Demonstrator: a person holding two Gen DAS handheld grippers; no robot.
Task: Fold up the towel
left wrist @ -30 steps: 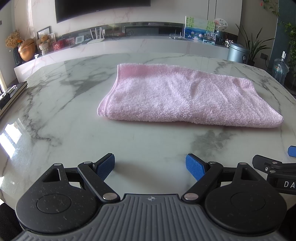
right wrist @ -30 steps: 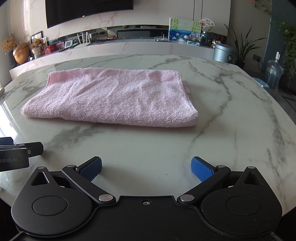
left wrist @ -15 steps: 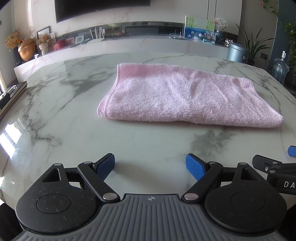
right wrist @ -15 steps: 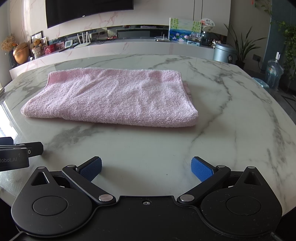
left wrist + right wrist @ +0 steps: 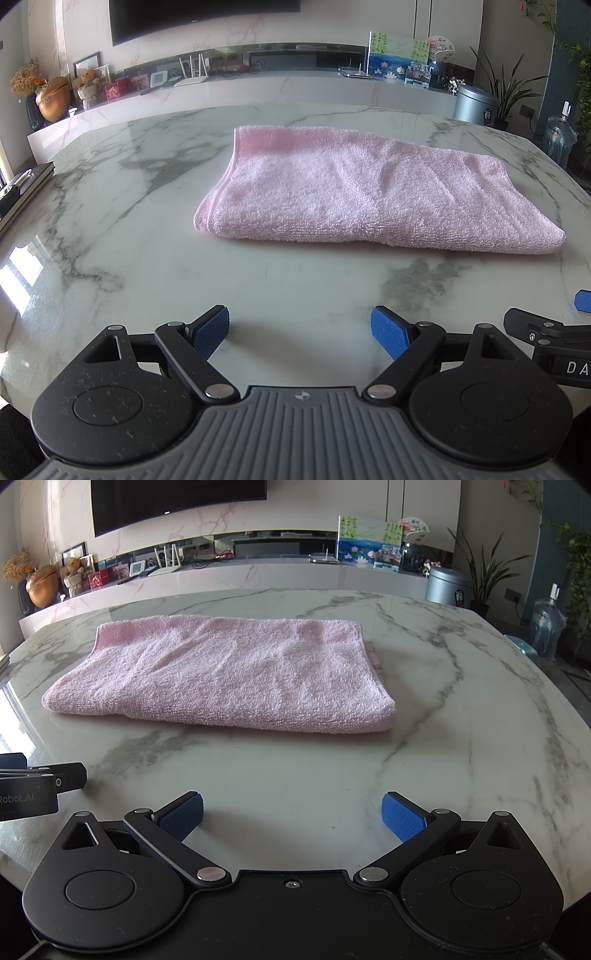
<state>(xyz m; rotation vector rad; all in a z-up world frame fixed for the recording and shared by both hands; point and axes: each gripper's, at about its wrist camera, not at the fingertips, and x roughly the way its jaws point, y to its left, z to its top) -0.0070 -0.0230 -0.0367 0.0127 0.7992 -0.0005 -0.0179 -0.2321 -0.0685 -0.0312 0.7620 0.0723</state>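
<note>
Marble table (image 5: 110, 258), white with grey veins, carrying the pink towel (image 5: 369, 195) at its middle; the towel lies flat and already folded into a long rectangle, its long axis running left to right across both wrist views, one long folded edge facing the grippers. In the right wrist view the towel (image 5: 229, 675) shows a lower layer peeking out at its right short end. Behind the table: a long white sideboard (image 5: 258, 88) with ornaments, a dark wall screen (image 5: 203, 14), a grey metal bin (image 5: 474, 105) and a potted plant (image 5: 506, 88) at the far right. A dark flat object (image 5: 26, 188) rests at the table's left edge. Bare marble lies between the towel and both grippers. Left gripper (image 5: 300, 328): blue-padded fingers (image 5: 210, 332) spread wide, holding nothing, over the near table edge and well apart from the towel. Right gripper (image 5: 291, 816): fingers (image 5: 402, 819) likewise spread wide and empty, clear of the towel. The two grippers sit side by side, each visible at the margin of the other's view
</note>
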